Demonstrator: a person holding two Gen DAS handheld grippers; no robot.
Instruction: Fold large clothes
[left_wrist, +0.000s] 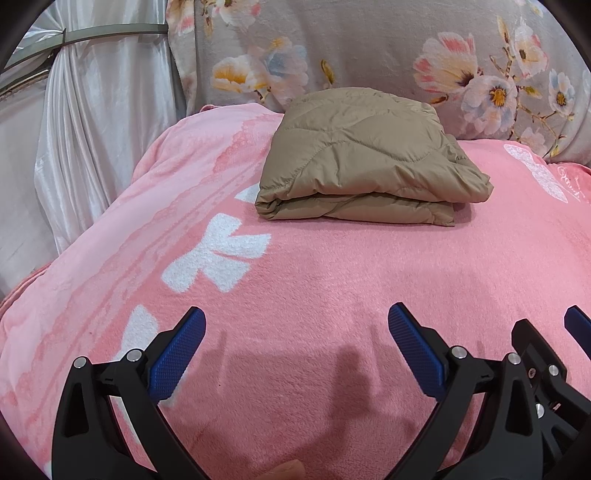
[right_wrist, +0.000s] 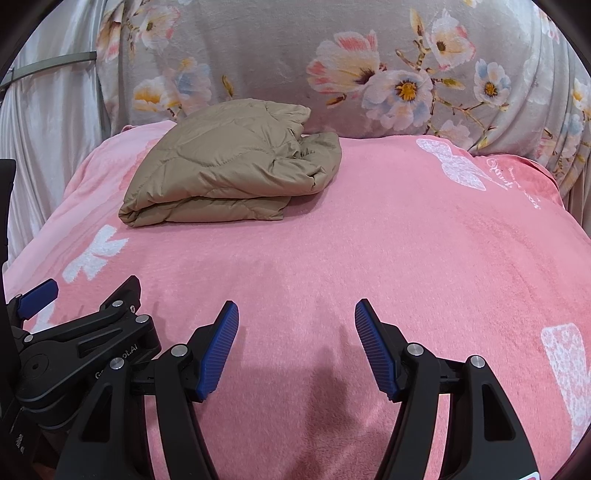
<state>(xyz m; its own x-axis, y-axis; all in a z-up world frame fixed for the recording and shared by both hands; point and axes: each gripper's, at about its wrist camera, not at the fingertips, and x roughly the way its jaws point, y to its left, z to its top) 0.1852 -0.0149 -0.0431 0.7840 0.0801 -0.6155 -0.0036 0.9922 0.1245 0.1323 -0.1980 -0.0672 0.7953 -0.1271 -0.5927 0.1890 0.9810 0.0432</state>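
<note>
A tan quilted jacket (left_wrist: 365, 158) lies folded into a thick bundle at the far side of the pink blanket (left_wrist: 332, 277); in the right wrist view it (right_wrist: 229, 166) sits at the far left. My left gripper (left_wrist: 295, 325) is open and empty, hovering over the blanket well short of the jacket. My right gripper (right_wrist: 295, 321) is open and empty too, beside the left one. The right gripper's finger shows at the right edge of the left wrist view (left_wrist: 576, 325), and the left gripper's body shows at the lower left of the right wrist view (right_wrist: 74, 332).
A grey floral cloth (left_wrist: 369, 48) hangs upright behind the blanket. A white satin curtain (left_wrist: 92, 129) with a tie band hangs at the left. The pink blanket has white bow prints (left_wrist: 218, 254) and drops off at its left edge.
</note>
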